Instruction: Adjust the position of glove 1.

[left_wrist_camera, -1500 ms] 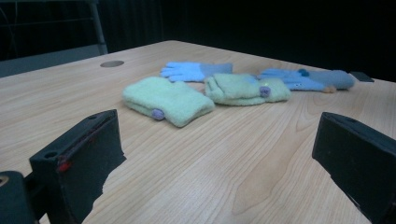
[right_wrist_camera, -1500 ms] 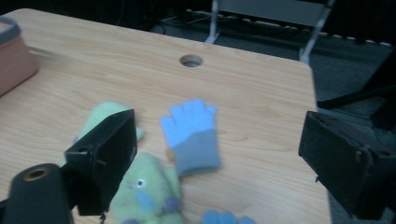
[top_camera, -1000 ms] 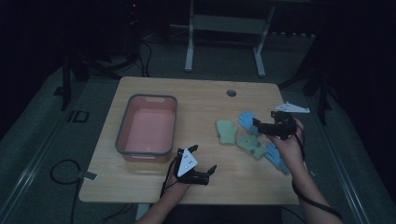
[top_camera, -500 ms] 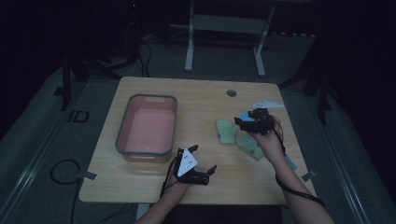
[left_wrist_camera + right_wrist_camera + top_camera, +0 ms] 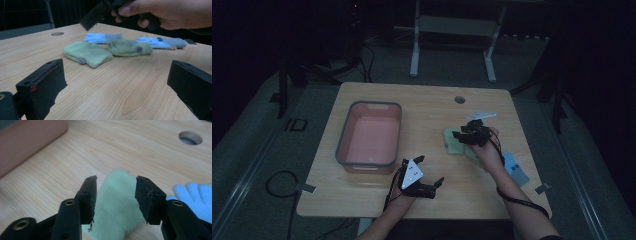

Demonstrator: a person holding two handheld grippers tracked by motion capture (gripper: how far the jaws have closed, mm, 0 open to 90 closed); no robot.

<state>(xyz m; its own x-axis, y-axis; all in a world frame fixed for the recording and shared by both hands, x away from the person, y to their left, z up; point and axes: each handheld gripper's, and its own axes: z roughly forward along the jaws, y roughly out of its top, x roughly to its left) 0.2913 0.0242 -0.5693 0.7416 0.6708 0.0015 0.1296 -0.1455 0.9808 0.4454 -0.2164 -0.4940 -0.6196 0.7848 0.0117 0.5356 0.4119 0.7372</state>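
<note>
Two green mittens [image 5: 86, 52] [image 5: 128, 47] and two blue gloves [image 5: 100, 38] [image 5: 160, 43] lie on the wooden table's right half. My right gripper [image 5: 116, 182] hovers low over the nearer-left green mitten [image 5: 117, 202], one jaw on each side of it. Its jaws have just been closing and stand half apart, with the pads clear of the fabric. From above, that right gripper [image 5: 464, 136] points left at the mitten [image 5: 451, 141]. My left gripper [image 5: 430, 170] rests open near the front edge, with nothing between its jaws [image 5: 117, 75].
A pink tub with a grey rim [image 5: 343, 145] stands on the table's left half. A round cable hole [image 5: 460, 99] is in the tabletop at the back. One blue glove [image 5: 514, 167] lies near the right edge. Bare wood lies between the tub and the mittens.
My right gripper has moved left and down, from above the blue gloves to the green mitten, and its jaws have narrowed. The left gripper has stayed put.
</note>
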